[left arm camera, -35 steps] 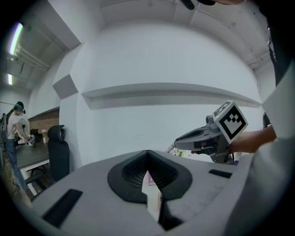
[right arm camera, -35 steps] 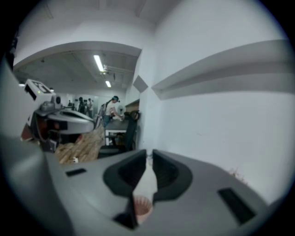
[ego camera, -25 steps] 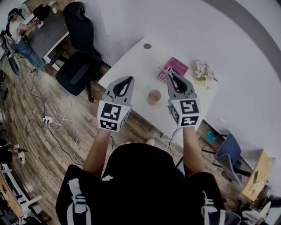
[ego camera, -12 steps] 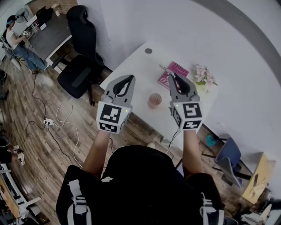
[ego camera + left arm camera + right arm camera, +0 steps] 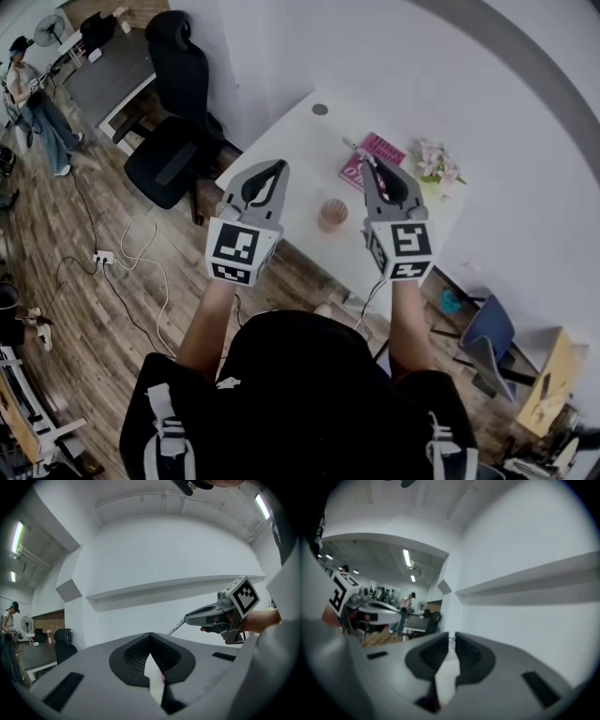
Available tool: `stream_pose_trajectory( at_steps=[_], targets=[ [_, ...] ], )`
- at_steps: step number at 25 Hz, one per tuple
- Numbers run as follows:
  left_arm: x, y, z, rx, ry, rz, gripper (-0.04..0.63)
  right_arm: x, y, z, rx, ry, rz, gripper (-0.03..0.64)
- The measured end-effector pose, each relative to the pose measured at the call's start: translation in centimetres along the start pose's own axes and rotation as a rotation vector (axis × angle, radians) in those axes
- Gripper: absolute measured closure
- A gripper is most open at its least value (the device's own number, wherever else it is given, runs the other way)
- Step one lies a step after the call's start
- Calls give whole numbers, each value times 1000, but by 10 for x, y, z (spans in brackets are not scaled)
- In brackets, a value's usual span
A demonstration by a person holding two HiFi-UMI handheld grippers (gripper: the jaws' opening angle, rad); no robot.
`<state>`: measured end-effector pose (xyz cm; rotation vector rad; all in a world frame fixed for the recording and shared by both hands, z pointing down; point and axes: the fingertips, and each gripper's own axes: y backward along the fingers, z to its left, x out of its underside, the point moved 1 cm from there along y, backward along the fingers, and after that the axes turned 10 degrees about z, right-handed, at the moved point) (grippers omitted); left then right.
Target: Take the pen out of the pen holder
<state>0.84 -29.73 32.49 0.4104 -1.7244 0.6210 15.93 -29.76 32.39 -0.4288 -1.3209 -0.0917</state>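
The pinkish pen holder stands on the white table, below and between my two raised grippers. My right gripper is shut on a thin pen, which pokes out past its tips in the left gripper view. In the right gripper view, a small metallic piece of the pen shows in the narrow slot between the jaws. My left gripper hangs level to the left of the holder. Its jaws meet at the tip with nothing between them. Both grippers are well above the table.
A pink book and a small bunch of flowers lie at the table's far side. A black office chair stands left of the table, with cables on the wooden floor. A person stands by a far desk.
Both grippers have risen slightly, with the pen still held in the right one. The person at the far desk has stepped to the side.
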Motion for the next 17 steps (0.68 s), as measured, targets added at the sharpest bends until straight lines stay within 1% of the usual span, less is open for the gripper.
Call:
stream_pose_trajectory(
  at_steps=[6, 17],
  targets=[
    [3, -1, 1, -3, -5, 13, 580, -2, 0, 3, -1, 9, -4, 551],
    [-2, 2, 0, -7, -8, 7, 580, -2, 3, 3, -3, 11, -6, 551]
  ],
)
